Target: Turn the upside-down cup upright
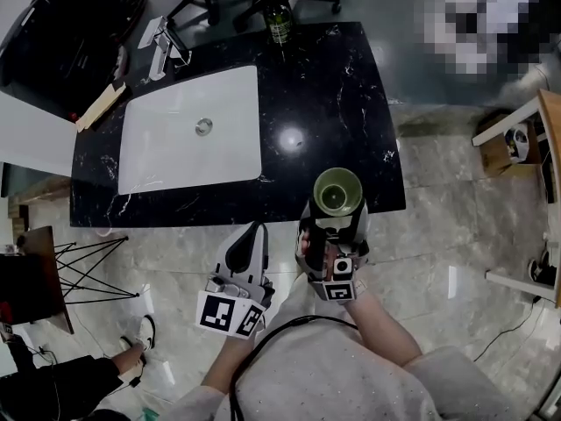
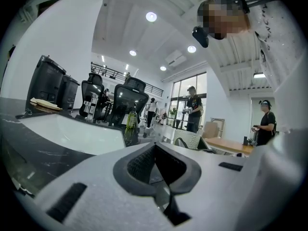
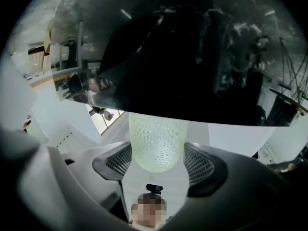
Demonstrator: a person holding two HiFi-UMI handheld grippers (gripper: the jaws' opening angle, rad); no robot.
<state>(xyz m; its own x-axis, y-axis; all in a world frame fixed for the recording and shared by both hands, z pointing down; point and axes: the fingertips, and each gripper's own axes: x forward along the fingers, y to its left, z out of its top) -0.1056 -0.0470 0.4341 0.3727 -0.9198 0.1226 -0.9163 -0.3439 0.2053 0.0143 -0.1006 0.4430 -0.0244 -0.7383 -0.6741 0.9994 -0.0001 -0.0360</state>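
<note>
Cup [image 1: 338, 191], mouth up, is clamped in the right tool [image 1: 334, 223]; left tool [image 1: 255, 231] nearby closed, empty.

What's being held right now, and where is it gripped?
Right gripper clamps the green cup by its sidewall near its closed end; left gripper holds nothing.

The black, white-veined marble counter [image 1: 342, 103] holds a sunken white rectangular sink basin [image 1: 166, 160]. A chrome faucet [image 1: 162, 44] stands beside the basin, a green bottle [image 1: 279, 23] stands at the far edge, and a pale wooden board [image 1: 99, 106] lies on one corner.
</note>
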